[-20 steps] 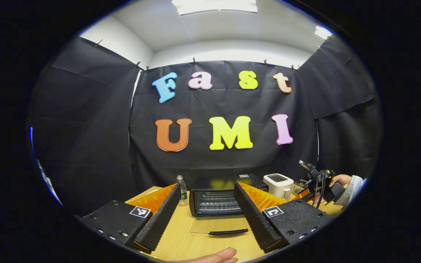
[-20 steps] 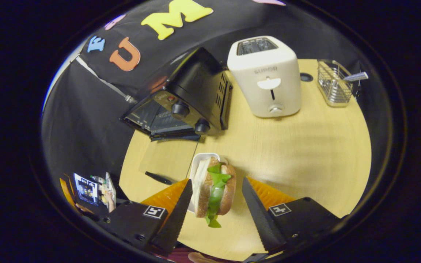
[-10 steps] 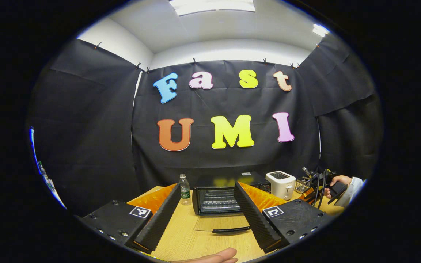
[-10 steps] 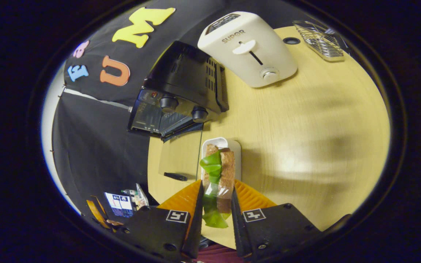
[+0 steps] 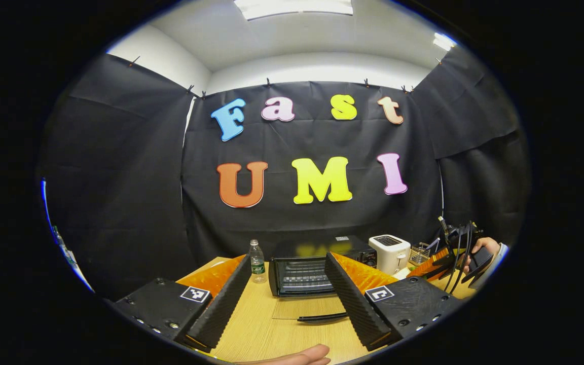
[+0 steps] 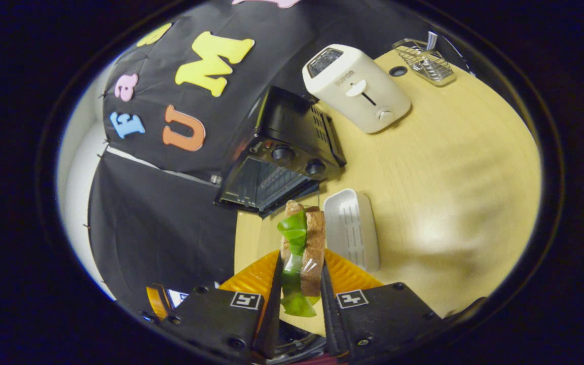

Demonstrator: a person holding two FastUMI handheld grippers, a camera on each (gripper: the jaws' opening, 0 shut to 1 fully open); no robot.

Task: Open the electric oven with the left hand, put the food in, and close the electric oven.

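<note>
Right hand-held gripper clamps the sandwich above the pale wooden worktop, beside a white tray. Left hand-held gripper gapes wide. Beyond: open electric oven, toaster, black cloth wall.

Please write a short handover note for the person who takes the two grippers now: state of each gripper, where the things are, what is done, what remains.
Left gripper: open, holding nothing, facing the oven across the table.
Right gripper: shut on the sandwich, held up off the white tray, which lies beside it on the table.
Oven door: open, lying flat in front of the oven; rack bare as far as visible.
Done: oven opened, sandwich picked up.
Left: carry the sandwich into the oven, release it, then close the door.
</note>
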